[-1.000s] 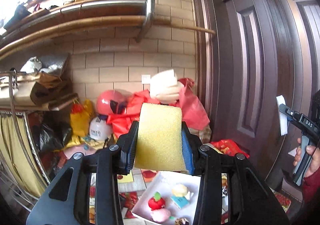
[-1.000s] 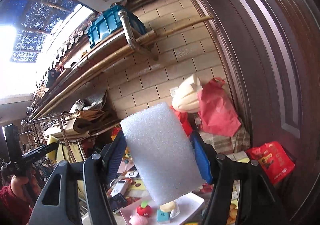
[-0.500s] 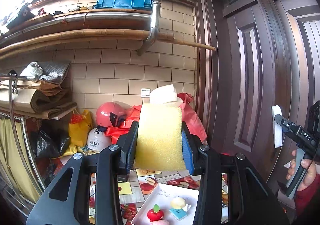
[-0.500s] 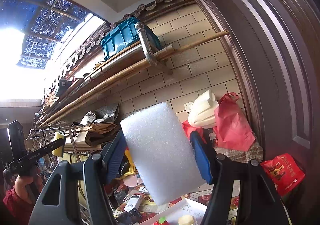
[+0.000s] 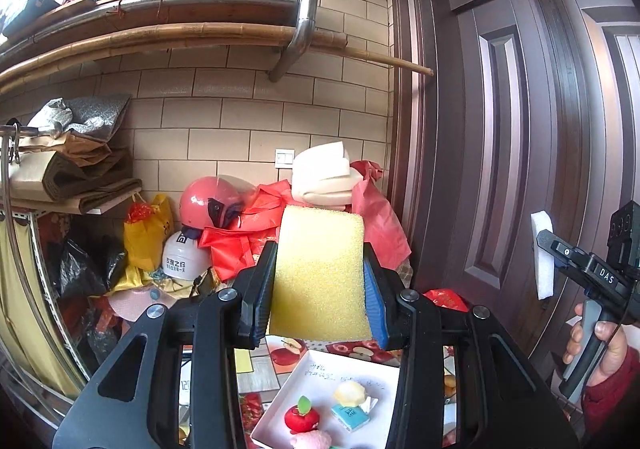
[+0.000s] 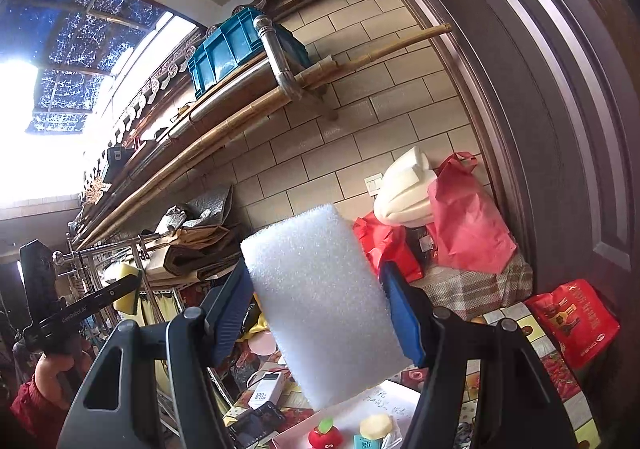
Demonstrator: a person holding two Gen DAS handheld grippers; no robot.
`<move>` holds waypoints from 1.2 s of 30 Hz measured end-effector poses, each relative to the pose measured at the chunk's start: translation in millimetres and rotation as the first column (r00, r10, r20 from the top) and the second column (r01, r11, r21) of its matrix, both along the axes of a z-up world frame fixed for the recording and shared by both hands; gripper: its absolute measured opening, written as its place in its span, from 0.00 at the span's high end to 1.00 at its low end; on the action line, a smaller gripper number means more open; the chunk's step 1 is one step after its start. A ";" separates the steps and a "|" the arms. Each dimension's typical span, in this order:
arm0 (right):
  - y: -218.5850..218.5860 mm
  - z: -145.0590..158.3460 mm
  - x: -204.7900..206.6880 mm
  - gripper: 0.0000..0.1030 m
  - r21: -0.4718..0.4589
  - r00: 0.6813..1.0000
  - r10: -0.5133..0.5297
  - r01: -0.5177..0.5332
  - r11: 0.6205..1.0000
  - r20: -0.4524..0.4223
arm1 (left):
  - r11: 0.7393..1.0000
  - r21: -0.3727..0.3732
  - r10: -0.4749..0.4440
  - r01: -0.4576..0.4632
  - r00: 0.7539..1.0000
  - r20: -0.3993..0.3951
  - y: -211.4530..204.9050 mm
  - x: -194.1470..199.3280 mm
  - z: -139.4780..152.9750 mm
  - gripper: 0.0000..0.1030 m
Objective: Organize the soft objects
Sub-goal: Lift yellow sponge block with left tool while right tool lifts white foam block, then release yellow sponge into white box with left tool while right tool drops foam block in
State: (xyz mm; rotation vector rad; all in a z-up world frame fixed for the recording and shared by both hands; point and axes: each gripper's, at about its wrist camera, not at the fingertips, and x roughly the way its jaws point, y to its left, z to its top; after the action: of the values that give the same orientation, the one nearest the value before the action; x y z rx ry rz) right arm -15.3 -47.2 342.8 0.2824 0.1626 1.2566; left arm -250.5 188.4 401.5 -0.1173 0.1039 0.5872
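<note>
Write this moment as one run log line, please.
left gripper: holds yellow sponge | right gripper: holds white foam block | white tray: below

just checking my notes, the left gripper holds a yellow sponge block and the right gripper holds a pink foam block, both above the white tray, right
Not quite: the right gripper holds a white foam block, not pink, as the right wrist view shows. The left gripper does hold the yellow sponge block, both above the white tray.
</note>
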 end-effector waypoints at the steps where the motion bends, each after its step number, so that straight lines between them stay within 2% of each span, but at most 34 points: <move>1: 2.0 -1.0 1.2 0.37 -0.004 1.000 0.001 -0.001 1.000 -0.003 | 1.000 -0.004 -0.001 0.001 1.000 -0.004 2.1 2.3 -1.9 0.62; 17: 44.0 -28.5 22.8 0.37 -0.094 0.998 0.014 -0.020 0.995 -0.064 | 0.996 -0.084 -0.025 0.020 0.998 -0.061 40.2 37.0 -36.0 0.62; 24: 69.6 -50.5 36.0 0.37 -0.162 0.994 0.012 -0.029 0.986 -0.107 | 0.990 -0.138 -0.043 0.028 0.993 -0.107 58.6 57.6 -60.7 0.62; 29: 95.6 -78.0 53.2 0.37 -0.242 0.988 -0.002 -0.036 0.970 -0.154 | 0.975 -0.218 -0.093 0.052 0.979 -0.179 68.0 89.3 -104.7 0.62; 36: 141.9 -139.8 81.4 0.37 -0.398 0.972 -0.033 -0.064 0.915 -0.232 | 0.922 -0.384 -0.182 0.051 0.932 -0.313 84.5 164.5 -213.4 0.62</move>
State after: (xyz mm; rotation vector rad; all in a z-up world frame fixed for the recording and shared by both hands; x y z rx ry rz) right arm 66.1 94.7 203.0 0.0692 0.6216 1.1720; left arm -86.0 272.9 188.1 -0.3739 0.5619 0.4558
